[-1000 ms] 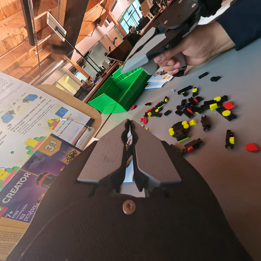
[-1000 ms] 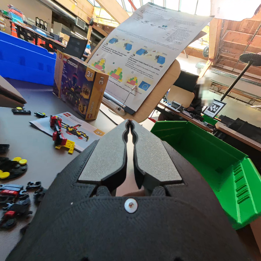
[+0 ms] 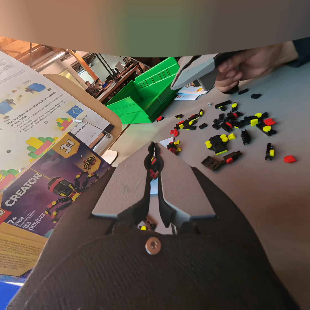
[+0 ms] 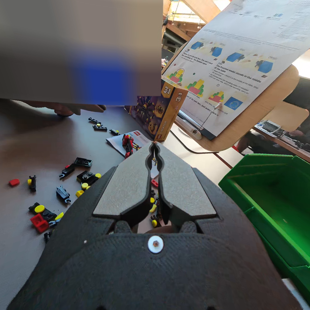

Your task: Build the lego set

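Both grippers lowered toward the loose bricks; no piece picked yet.
Left gripper (image 3: pixel 154 145) and right gripper (image 4: pixel 154 144): jaws pressed together, empty; both views now tilt down onto the table (image 3: pixel 251 192).

bright daylight, wide-angle edge distortion

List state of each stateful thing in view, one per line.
left gripper: shut, empty
right gripper: shut, empty
green bin: open-topped, no pieces visible inside
set box: standing upright
booklet: lying flat, partial model on it
lego pieces: loose, scattered
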A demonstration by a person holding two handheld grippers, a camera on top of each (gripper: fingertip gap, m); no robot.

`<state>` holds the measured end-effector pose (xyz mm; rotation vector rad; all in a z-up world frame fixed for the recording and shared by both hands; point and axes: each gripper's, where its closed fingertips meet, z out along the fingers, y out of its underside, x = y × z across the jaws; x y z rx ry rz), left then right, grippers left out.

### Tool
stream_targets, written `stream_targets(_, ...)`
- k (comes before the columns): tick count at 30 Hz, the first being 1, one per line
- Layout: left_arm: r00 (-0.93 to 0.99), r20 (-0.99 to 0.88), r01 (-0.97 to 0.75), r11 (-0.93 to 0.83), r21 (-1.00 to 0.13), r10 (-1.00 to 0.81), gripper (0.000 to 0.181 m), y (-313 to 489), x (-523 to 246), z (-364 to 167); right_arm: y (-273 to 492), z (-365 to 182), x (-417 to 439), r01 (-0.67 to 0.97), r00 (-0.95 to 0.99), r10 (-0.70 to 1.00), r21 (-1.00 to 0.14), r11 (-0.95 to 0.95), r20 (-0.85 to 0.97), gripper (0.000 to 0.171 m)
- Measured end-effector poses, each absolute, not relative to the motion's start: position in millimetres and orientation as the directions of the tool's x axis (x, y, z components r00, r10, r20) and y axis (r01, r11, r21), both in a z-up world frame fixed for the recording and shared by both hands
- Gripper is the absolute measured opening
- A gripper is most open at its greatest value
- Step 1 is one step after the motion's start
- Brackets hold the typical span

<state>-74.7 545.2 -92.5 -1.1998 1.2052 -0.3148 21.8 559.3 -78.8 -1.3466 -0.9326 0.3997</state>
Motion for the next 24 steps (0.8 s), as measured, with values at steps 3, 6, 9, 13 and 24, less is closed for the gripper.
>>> stream_targets(3,0.403,-0.560,-0.397,0.413,-0.819,-0.724,0.000,551.7,-76.8,-93.7,556.1,-84.4,20.8,0.275,0.549,0.768,-0.939,0.205,0.329,0.000)
stream_targets(6,0.404,-0.566,-0.421,0.404,-0.812,-0.718,0.000,560.3,-76.6,-96.5,540.0,-99.8,16.1,0.330,0.418,0.859,-0.930,0.161,0.297,0.000)
stream_targets(9,0.415,-0.617,-0.458,0.432,-0.777,-0.669,0.000,563.9,-74.4,-98.3,525.9,-113.1,20.4,0.391,0.325,0.903,-0.910,0.141,0.280,0.000)
stream_targets(13,0.403,-0.697,-0.541,0.459,-0.704,-0.593,0.000,564.7,-64.5,-106.4,510.9,-124.6,24.6,0.431,0.248,0.946,-0.898,0.086,0.210,0.003)
stream_targets(24,0.373,-0.684,-0.583,0.415,-0.699,-0.627,0.000,578.6,-32.2,-117.4,492.3,-155.9,23.8,0.587,0.141,0.980,-0.809,0.033,0.142,0.014)
